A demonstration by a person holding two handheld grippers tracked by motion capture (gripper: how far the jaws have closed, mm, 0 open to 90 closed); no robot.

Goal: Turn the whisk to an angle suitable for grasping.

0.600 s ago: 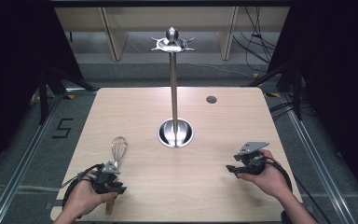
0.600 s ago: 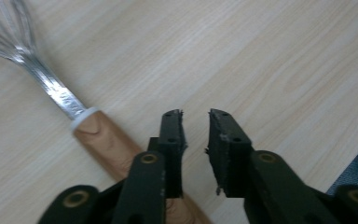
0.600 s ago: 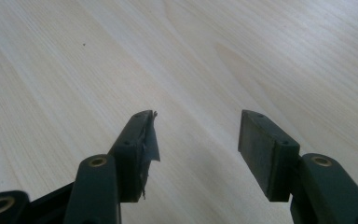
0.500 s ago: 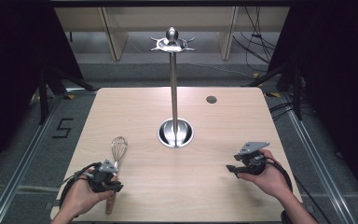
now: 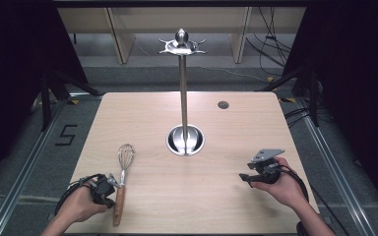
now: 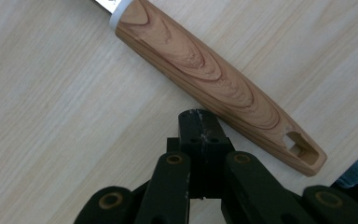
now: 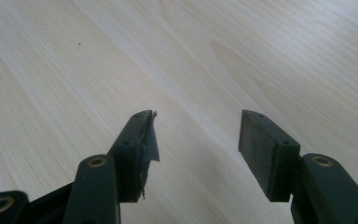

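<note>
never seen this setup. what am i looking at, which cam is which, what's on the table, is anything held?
No robot: a person holds hand-operated tongs in each hand. The high view looks down on the wooden table; the other two cameras ride on the tongs and look along their black jaws.

On the table: a whisk with a wooden handle, and a tall metal stand with hooks on top and a round base.

The left tongs sit beside the whisk handle, jaws closed together on nothing; the handle lies just past their tips. The right tongs rest over bare table, jaws apart. Nothing is held.
</note>
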